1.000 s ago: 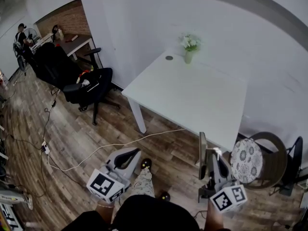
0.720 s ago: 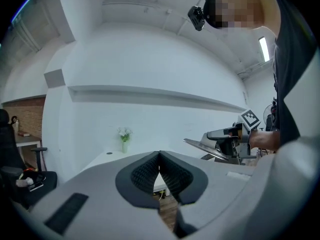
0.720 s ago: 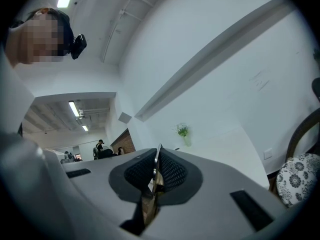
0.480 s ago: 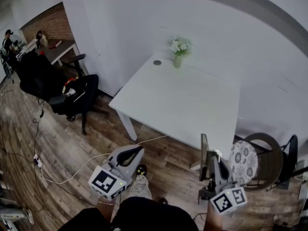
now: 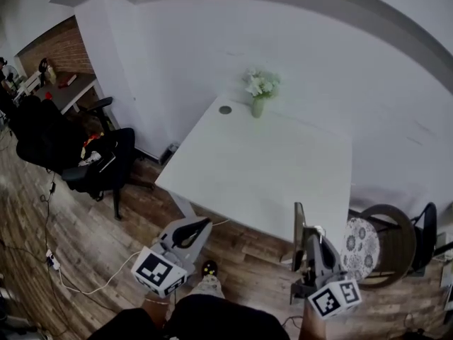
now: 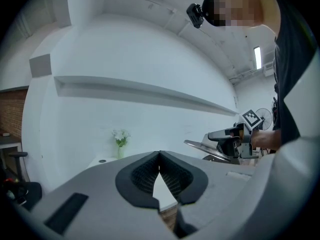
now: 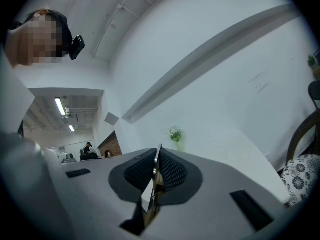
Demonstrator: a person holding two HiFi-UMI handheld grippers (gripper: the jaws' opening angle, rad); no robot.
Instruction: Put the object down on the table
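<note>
The white table (image 5: 283, 168) stands ahead of both grippers, and its near edge is just beyond them. My right gripper (image 5: 306, 231) is shut on a thin flat metallic object (image 5: 298, 227), held on edge and upright off the table's near right corner. In the right gripper view the object (image 7: 156, 184) sits clamped between the pads with the gripper (image 7: 157, 156) pointing level at the table (image 7: 230, 149). My left gripper (image 5: 203, 224) hangs over the floor short of the table with its tips together (image 6: 159, 156) and nothing in them. The left gripper view shows the right gripper (image 6: 226, 136) holding the object (image 6: 205, 151).
A small vase of white flowers (image 5: 257, 93) and a small dark round disc (image 5: 225, 110) are at the table's far edge. A chair with a patterned cushion (image 5: 361, 239) stands at the right. A black office chair (image 5: 88, 165) and a floor cable (image 5: 78, 289) lie to the left.
Both grippers have come forward toward the table, whose near edge is now close to them. The right gripper still holds the flat object on edge. The office chair has slid left in view.
</note>
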